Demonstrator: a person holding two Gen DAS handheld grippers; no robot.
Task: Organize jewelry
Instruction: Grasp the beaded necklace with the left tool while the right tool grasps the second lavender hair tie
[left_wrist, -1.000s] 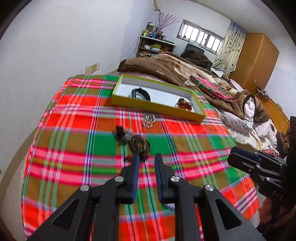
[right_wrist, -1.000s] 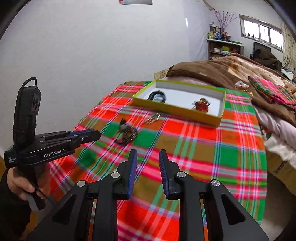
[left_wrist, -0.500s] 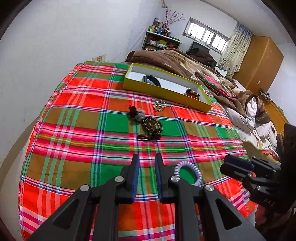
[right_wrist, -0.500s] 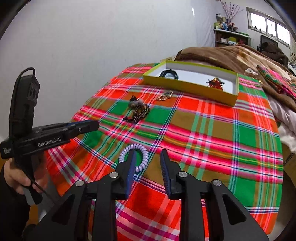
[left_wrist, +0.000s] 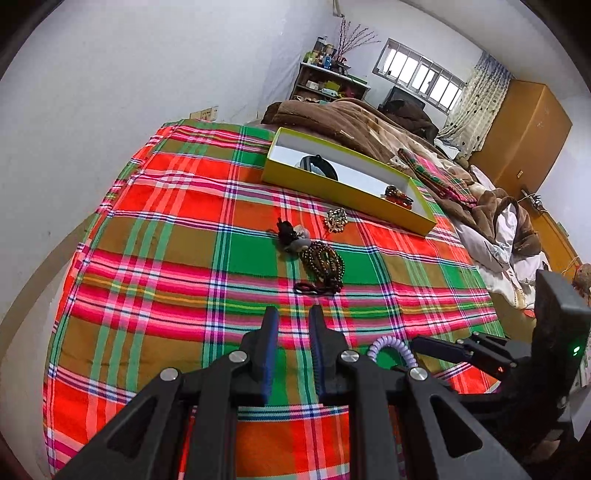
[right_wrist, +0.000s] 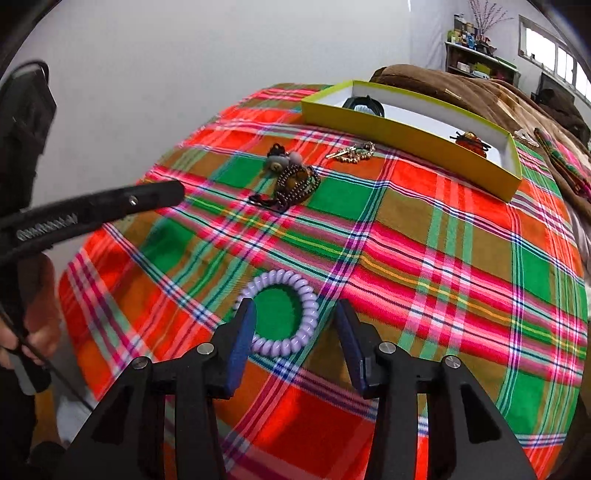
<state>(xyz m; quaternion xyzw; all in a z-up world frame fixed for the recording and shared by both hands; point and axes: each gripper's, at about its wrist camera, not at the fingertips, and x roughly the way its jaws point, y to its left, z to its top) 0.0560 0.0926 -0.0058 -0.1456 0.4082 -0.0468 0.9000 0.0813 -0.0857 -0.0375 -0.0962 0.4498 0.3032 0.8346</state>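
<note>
A lilac spiral hair tie (right_wrist: 286, 314) lies on the plaid cloth; it also shows in the left wrist view (left_wrist: 391, 347). My right gripper (right_wrist: 295, 310) is open, its fingers on either side of the tie, just above the cloth. My left gripper (left_wrist: 293, 317) is narrowly open and empty, hovering over the cloth short of a brown bead bracelet (left_wrist: 323, 262). A grey-black hair clip (left_wrist: 293, 236) and a gold chain (left_wrist: 335, 219) lie beyond it. A yellow tray (left_wrist: 343, 190) holds a black band (left_wrist: 318, 166) and a red ornament (left_wrist: 397, 194).
The plaid cloth (left_wrist: 184, 221) covers the bed end beside a white wall on the left. Brown blankets (left_wrist: 354, 118) lie behind the tray. The right gripper's body (left_wrist: 517, 354) is at the right of the left wrist view; the left gripper's body (right_wrist: 92, 210) is at the left of the right wrist view.
Both grippers have pulled back toward the near end of the cloth. The right gripper has opened wide and dropped around the lilac hair tie. The left stays narrowly open.
</note>
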